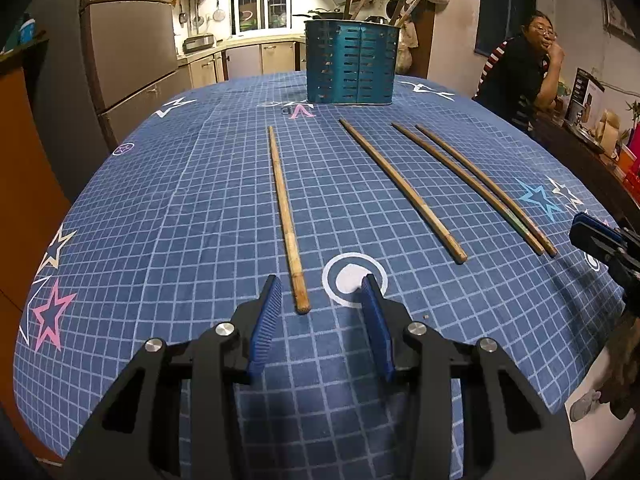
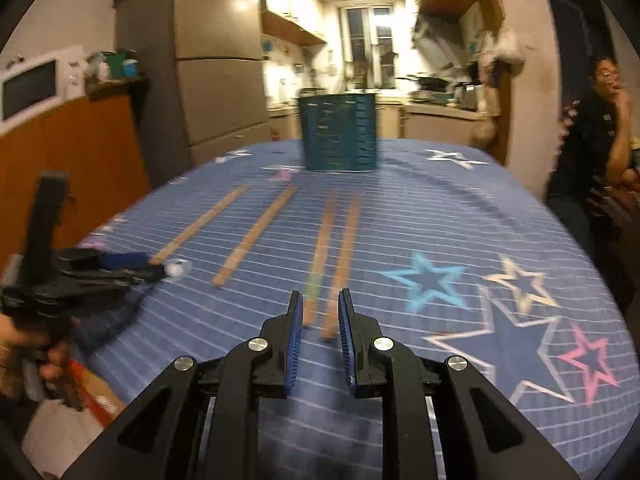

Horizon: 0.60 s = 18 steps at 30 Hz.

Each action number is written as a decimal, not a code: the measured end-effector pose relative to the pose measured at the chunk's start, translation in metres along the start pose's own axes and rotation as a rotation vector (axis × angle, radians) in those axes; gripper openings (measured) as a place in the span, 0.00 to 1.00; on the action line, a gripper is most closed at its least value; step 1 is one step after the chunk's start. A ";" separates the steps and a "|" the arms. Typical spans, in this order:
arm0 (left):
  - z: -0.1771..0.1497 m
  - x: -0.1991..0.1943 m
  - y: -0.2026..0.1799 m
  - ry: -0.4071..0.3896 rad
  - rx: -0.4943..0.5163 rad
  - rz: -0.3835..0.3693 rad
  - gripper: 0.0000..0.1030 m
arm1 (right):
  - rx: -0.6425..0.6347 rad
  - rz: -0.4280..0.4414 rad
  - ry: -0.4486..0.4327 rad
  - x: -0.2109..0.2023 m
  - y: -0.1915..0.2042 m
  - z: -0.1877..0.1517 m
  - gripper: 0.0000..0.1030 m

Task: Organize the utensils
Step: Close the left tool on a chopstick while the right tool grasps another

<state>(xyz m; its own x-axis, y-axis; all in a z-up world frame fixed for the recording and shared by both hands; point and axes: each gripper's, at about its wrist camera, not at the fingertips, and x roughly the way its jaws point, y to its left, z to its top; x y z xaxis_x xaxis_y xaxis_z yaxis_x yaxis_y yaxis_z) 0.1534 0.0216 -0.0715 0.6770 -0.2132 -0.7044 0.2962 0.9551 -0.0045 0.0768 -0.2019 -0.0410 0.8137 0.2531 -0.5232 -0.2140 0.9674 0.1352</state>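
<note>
Four chopsticks lie on the worktop (image 1: 180,208), which is covered by a blue grid cloth printed with stars. From the left wrist camera, the leftmost chopstick (image 1: 285,216) runs almost straight toward twelve o'clock, its near end just ahead of the left hand-held gripper (image 1: 322,286). Next over, at about one o'clock, sits the second chopstick (image 1: 402,190), well apart from the first. Further round toward two o'clock, the third chopstick (image 1: 466,188) and the fourth chopstick (image 1: 486,188) lie side by side, close together.

Dead ahead at twelve o'clock stands the teal slotted holder (image 1: 352,62), upright at the far end of the cloth, with a few handles poking out of its top. Just in front of it there is lettering printed upside down on the cloth; it is too distorted to read for certain.

Left hand-held gripper: jaws apart, nothing between the blue pads, the right pad over a white ring printed on the cloth. The leftmost chopstick's end lies just beyond the left pad, not touched.

Over to the right wrist camera, where the picture is blurred. The right hand-held gripper (image 2: 319,294) has its jaws narrowly parted, gripping nothing; the near ends of the paired chopsticks show in and just beyond the gap, with no contact that can be made out. The other gripper appears at nine o'clock, by the leftmost chopstick's near end.

A seated person (image 1: 520,68) is at two o'clock beyond the worktop, chin on hand.
</note>
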 end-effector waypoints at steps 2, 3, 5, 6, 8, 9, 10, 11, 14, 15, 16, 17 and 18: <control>0.000 -0.001 0.001 -0.002 -0.006 -0.002 0.39 | -0.014 0.017 0.016 0.007 0.007 0.002 0.19; -0.001 -0.002 0.001 -0.003 -0.008 -0.003 0.39 | -0.016 0.013 0.029 0.012 0.009 0.003 0.19; 0.000 -0.002 0.000 -0.003 -0.007 -0.006 0.39 | -0.018 0.003 0.044 0.017 0.009 0.002 0.19; -0.001 -0.002 0.000 -0.003 -0.004 -0.008 0.39 | -0.019 -0.005 0.049 0.019 0.009 0.001 0.19; -0.001 -0.003 0.000 -0.004 -0.004 -0.012 0.39 | -0.012 -0.010 0.059 0.024 0.006 0.000 0.19; -0.001 -0.003 0.001 -0.004 -0.005 -0.013 0.39 | -0.011 -0.014 0.068 0.027 0.006 0.000 0.19; -0.001 -0.003 0.001 -0.004 -0.006 -0.014 0.39 | -0.010 -0.010 0.081 0.031 0.005 0.000 0.19; -0.001 -0.004 0.000 -0.004 -0.006 -0.014 0.39 | -0.009 -0.007 0.088 0.033 0.005 -0.001 0.19; -0.001 -0.004 -0.001 -0.006 -0.005 -0.012 0.39 | -0.017 -0.018 0.101 0.038 0.006 -0.001 0.19; -0.002 -0.004 -0.002 -0.006 -0.003 -0.009 0.39 | -0.013 -0.023 0.106 0.039 0.005 -0.001 0.19; -0.002 -0.004 -0.003 -0.007 0.001 -0.004 0.39 | -0.015 -0.028 0.104 0.040 0.005 -0.002 0.19; -0.002 -0.004 -0.004 -0.009 0.002 -0.001 0.39 | -0.022 -0.034 0.103 0.040 0.006 -0.003 0.19; -0.002 -0.004 -0.004 -0.011 -0.002 0.000 0.39 | -0.028 -0.043 0.101 0.040 0.008 -0.003 0.19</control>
<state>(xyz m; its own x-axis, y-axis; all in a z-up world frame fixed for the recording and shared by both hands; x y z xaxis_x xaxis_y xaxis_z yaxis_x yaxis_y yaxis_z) 0.1477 0.0188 -0.0703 0.6844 -0.2157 -0.6964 0.2948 0.9556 -0.0063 0.1060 -0.1840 -0.0635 0.7640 0.2086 -0.6106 -0.1964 0.9766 0.0878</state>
